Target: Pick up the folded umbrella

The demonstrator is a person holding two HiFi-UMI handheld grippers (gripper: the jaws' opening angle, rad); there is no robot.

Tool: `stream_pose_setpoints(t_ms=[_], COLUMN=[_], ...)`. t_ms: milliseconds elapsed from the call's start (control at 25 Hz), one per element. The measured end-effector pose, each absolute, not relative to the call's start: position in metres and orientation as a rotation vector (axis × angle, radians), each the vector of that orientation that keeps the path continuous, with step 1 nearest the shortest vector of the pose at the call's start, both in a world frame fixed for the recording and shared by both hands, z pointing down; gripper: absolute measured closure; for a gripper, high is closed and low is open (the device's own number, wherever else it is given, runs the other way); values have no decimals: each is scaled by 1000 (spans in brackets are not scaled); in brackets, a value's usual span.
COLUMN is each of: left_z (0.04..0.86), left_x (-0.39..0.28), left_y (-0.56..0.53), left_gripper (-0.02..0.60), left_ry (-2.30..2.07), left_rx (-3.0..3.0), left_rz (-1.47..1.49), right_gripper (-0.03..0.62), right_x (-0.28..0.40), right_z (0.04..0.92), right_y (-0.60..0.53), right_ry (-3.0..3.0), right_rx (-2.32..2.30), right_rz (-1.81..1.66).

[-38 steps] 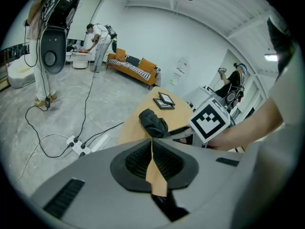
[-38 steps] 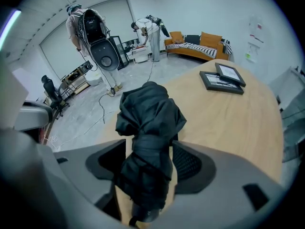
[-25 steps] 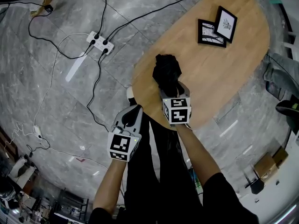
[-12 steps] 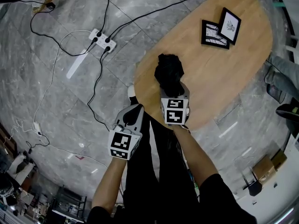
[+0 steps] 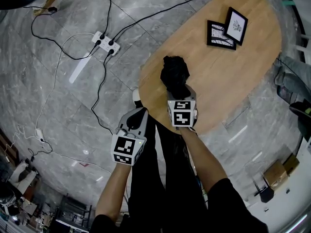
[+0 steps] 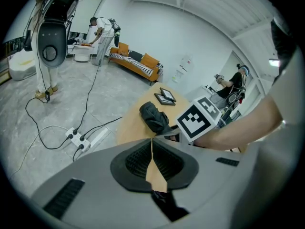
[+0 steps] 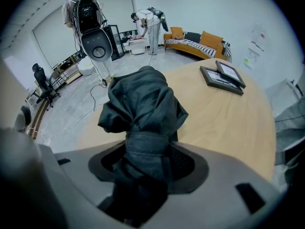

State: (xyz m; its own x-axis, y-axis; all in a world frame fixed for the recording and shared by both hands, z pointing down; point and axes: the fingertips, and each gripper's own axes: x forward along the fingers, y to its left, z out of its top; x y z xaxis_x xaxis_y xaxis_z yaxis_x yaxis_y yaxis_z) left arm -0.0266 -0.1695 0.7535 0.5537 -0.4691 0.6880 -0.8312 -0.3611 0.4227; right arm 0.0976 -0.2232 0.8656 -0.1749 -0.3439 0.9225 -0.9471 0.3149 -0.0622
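Observation:
The folded umbrella [image 5: 175, 74], a black crumpled bundle, lies on the near left part of the oval wooden table [image 5: 228, 76]. My right gripper [image 5: 178, 92] comes down steeply over its near end. In the right gripper view the umbrella [image 7: 143, 109] fills the gap between the jaws, which have just been closing, and the pads press on its strapped part. My left gripper [image 5: 139, 114] hangs off the table's edge over the floor, shut with nothing in it. The left gripper view shows the umbrella [image 6: 153, 117] ahead, beside the right gripper's marker cube [image 6: 199, 119].
Two black picture frames [image 5: 226, 28] lie at the table's far end. On the grey stone floor to the left are a white power strip [image 5: 104, 43] and black cables [image 5: 99, 98]. The person's dark trouser legs [image 5: 160, 178] stand against the table's near edge.
The right gripper's marker cube has tipped slightly over the umbrella. The umbrella still lies in the same spot on the table. The left gripper has not moved.

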Motion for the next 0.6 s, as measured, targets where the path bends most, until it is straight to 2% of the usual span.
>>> stream_pose_setpoints(t_ms=[600], left_z=[742], left_x=[-31], left_y=[-179], left_gripper=[565], left_ry=[-1044], left_rx=[2038], left_rz=[612], right_gripper=[359], right_x=[107], right_z=[857], right_y=[-223], right_ry=[-1744], right_rx=[1175], right_rz=[938])
